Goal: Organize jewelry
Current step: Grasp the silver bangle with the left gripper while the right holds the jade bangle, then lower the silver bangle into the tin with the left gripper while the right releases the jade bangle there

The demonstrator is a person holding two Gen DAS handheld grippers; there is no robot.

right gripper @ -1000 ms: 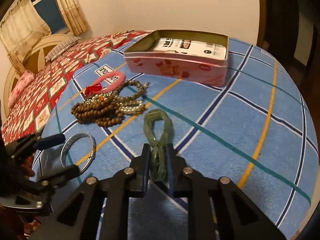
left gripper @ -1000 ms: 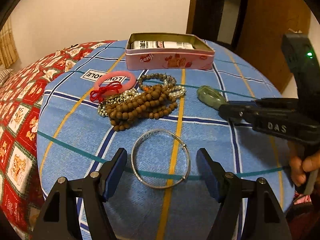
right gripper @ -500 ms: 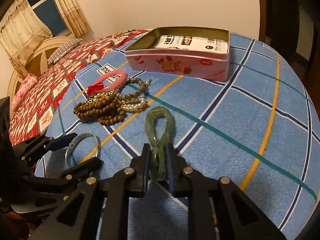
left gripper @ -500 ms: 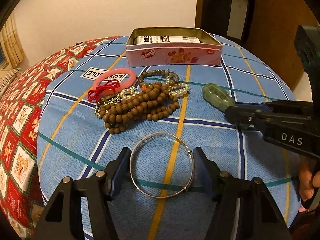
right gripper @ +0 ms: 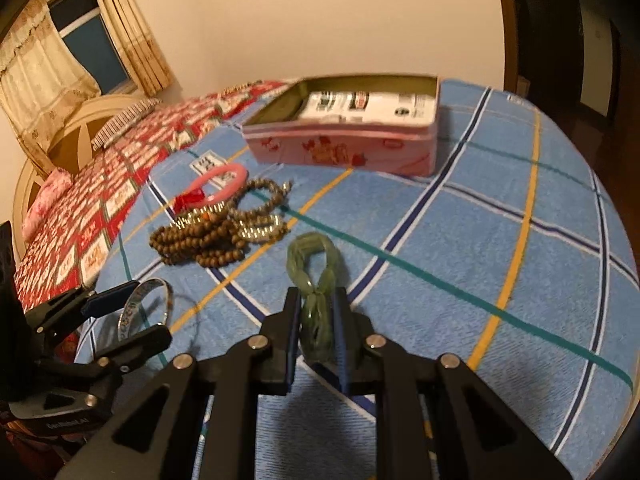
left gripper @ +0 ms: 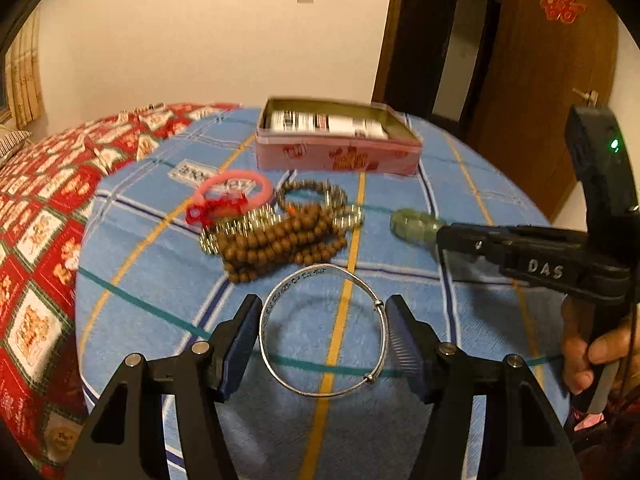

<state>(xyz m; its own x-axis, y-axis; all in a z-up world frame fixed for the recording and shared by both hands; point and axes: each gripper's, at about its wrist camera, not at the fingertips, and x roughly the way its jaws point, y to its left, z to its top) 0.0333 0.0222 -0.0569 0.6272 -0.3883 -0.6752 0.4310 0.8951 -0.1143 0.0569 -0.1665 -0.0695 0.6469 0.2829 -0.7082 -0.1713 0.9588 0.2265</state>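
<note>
On the blue checked cloth, a silver bangle is clamped between the left gripper pads; at 2 o'clock, a green bracelet is pinched by the right gripper.

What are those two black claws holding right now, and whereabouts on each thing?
The right gripper pinches the green bracelet at its near end. The left gripper grips the silver bangle across its opposite sides.

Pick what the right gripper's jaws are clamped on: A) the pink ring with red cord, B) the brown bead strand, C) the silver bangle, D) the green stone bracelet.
D: the right gripper has its jaws closed on the green stone bracelet, above the blue cloth.
</note>
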